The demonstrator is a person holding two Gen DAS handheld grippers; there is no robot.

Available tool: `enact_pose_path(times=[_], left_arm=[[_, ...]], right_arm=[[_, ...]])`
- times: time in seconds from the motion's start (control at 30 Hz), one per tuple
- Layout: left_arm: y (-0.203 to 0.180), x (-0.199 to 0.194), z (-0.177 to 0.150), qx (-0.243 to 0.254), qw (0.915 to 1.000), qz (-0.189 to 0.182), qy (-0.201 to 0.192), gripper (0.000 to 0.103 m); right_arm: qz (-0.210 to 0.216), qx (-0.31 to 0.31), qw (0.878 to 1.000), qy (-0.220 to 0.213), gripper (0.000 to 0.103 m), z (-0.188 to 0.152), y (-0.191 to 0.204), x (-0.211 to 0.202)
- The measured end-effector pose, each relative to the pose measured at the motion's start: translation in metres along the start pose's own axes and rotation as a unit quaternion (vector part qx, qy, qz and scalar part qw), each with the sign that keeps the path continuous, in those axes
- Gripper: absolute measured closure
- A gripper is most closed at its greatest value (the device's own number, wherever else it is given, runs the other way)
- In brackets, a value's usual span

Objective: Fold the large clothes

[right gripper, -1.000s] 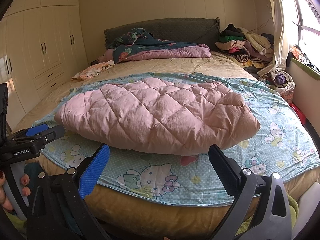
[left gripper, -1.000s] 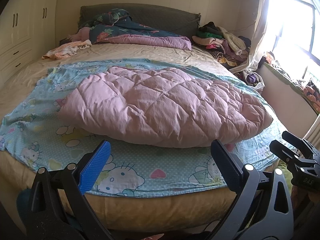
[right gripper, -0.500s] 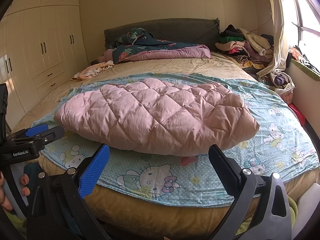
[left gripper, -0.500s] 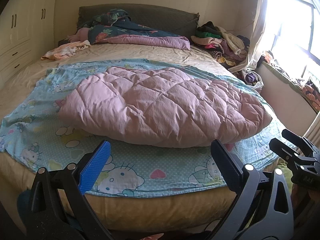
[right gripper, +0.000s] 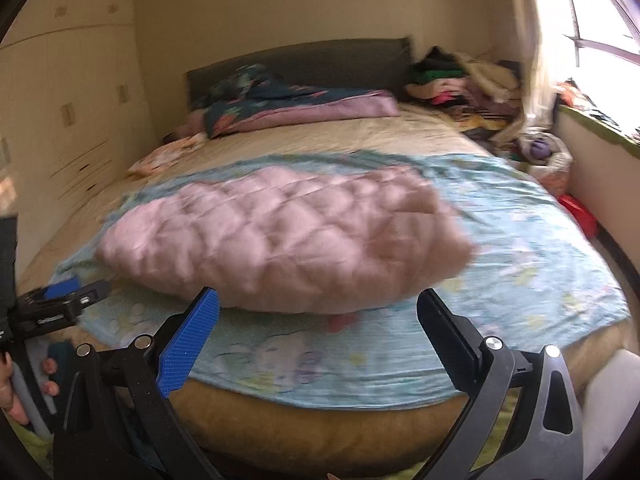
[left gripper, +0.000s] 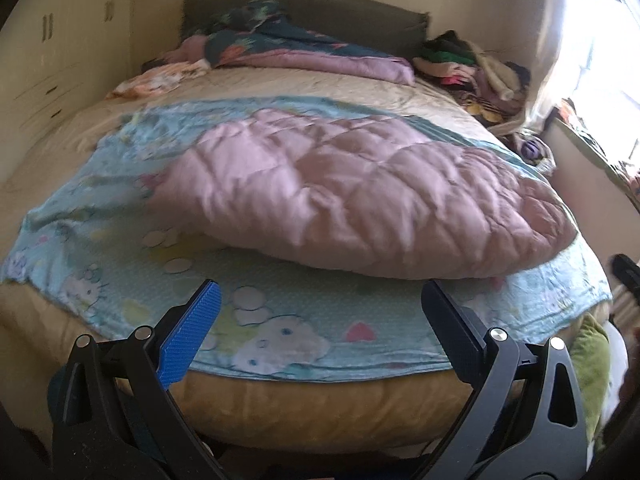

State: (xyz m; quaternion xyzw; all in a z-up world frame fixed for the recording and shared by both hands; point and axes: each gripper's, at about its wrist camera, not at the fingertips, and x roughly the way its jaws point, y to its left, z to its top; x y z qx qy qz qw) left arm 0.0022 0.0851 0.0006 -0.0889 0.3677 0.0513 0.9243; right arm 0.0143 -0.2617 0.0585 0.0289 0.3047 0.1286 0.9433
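The pink quilted garment [left gripper: 360,196], puffy and diamond-stitched, lies spread across the near half of the bed on a light-blue cartoon-print sheet [left gripper: 288,320], its long edge facing both cameras and its right end close to the sheet's border. It looks like a padded coat or thin duvet, though blur hides any sleeves or zipper. Judging by its loft, it should be light but bulky, soft and springy, with a smooth shell that may slip between pads and puff back open after a fold. The sensible hold is likely the 2 near corners or the stitched hem, pinching only the outer layers and not the thick middle. The left gripper [left gripper: 320,320] hangs just off the foot of the bed with its jaws wide apart and nothing between them; the right gripper [right gripper: 316,320] is likewise spread and empty, apart from the cloth. Beyond lie a beige mattress cover [left gripper: 320,84], a bundled dark floral quilt [left gripper: 280,40] and a clothes heap [left gripper: 472,64] by the window.
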Motion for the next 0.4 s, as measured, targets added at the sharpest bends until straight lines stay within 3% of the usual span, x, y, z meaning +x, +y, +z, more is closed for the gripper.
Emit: enact_pose_path(times=[0.1, 0.2, 0.27, 0.3, 0.4], left_arm=[[0.028, 0.006, 0.008, -0.029, 0.9991, 0.031, -0.003, 0.009], [0.076, 0.016, 0.027, -0.075, 0.9925, 0.094, -0.02, 0.009], [0.118, 0.029, 0.043, -0.111, 0.9854, 0.128, -0.018, 0.009], [0.132, 0.035, 0.049, -0.123, 0.9815, 0.145, -0.02, 0.009], [0.199, 0.056, 0.072, -0.168, 0.9619, 0.214, -0.028, 0.009]], right_arm=[[-0.045, 0.045, 0.998, -0.016, 0.004, 0.002, -0.047, -0.015], [-0.137, 0.091, 0.986, -0.029, 0.004, -0.002, -0.116, -0.031], [-0.212, 0.139, 0.967, -0.038, 0.004, -0.015, -0.18, -0.043], [-0.265, 0.172, 0.949, -0.025, 0.004, -0.025, -0.222, -0.047], [-0.348, 0.261, 0.901, -0.005, 0.004, -0.062, -0.321, -0.057]])
